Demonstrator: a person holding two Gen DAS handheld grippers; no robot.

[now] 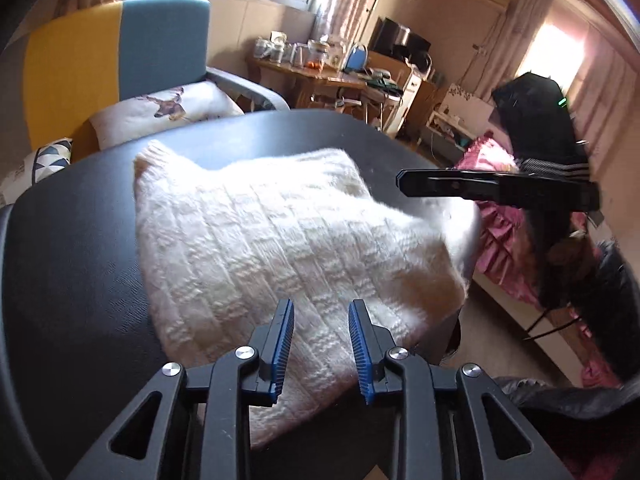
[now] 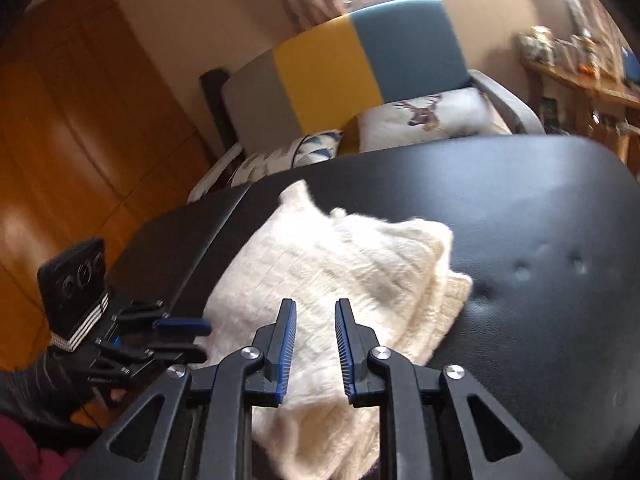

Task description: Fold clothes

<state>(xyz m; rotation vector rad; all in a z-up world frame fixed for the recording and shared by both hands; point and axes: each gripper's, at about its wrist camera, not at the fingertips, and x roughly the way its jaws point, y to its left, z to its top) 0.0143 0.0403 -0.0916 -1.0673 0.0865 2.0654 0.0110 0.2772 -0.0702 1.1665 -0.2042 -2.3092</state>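
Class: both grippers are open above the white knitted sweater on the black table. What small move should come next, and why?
Probably lower the left gripper and close it on the near edge of the sweater. Both it and the right gripper are open and empty, and the sweater still looks bulky and only partly folded on the table.

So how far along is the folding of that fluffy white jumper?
It looks mostly done: the cream-white knitted sweater lies as a compact, layered bundle on the black padded table, no loose sleeve showing. Nothing is in hand: the left gripper and the right gripper both hover open above it, holding nothing. What may be left is tidying the uneven stacked edges, and its near end hangs over the table edge.
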